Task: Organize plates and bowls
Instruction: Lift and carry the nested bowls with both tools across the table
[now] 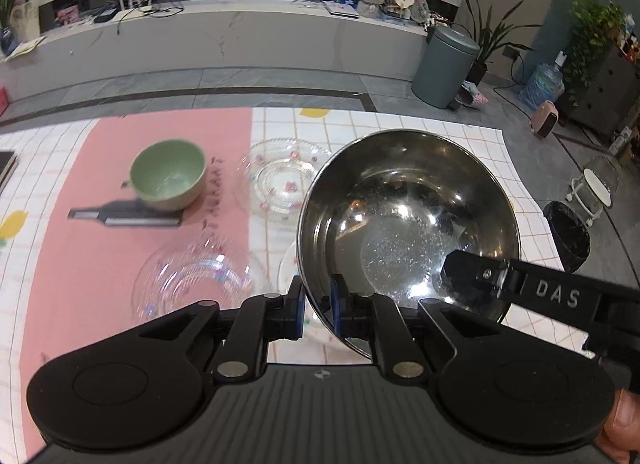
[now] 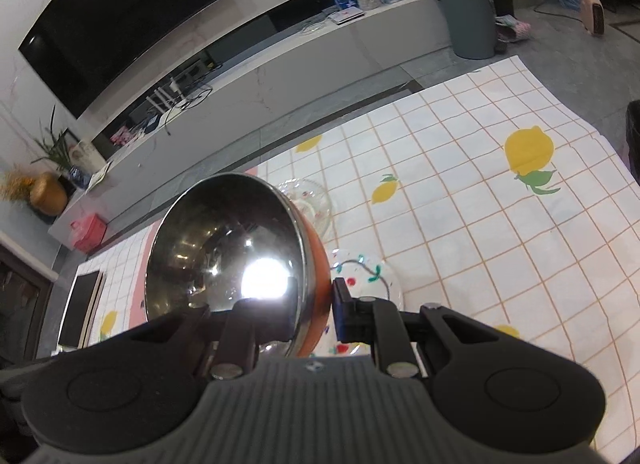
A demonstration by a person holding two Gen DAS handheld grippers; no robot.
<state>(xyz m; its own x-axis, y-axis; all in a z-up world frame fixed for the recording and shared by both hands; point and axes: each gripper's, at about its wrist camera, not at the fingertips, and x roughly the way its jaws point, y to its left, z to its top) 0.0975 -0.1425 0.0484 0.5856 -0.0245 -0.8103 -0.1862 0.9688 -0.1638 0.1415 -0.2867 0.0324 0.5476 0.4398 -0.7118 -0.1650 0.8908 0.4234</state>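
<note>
Your left gripper (image 1: 316, 306) and right gripper (image 2: 310, 308) each clamp the steel bowl (image 1: 408, 220) by opposite rim walls, probably to steady it aloft. Centre frame, it hangs tilted over the glass plates (image 1: 284, 184); the green bowl (image 1: 168, 174) sits left, likely its nesting partner.

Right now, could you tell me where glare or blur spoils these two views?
Right wrist view: a blown-out white glare fills the steel bowl near its bottom. Left wrist view: the clear glass bowl at lower left is smeared by blur; the green bowl is slightly soft; fisheye bends the tablecloth grid.
</note>
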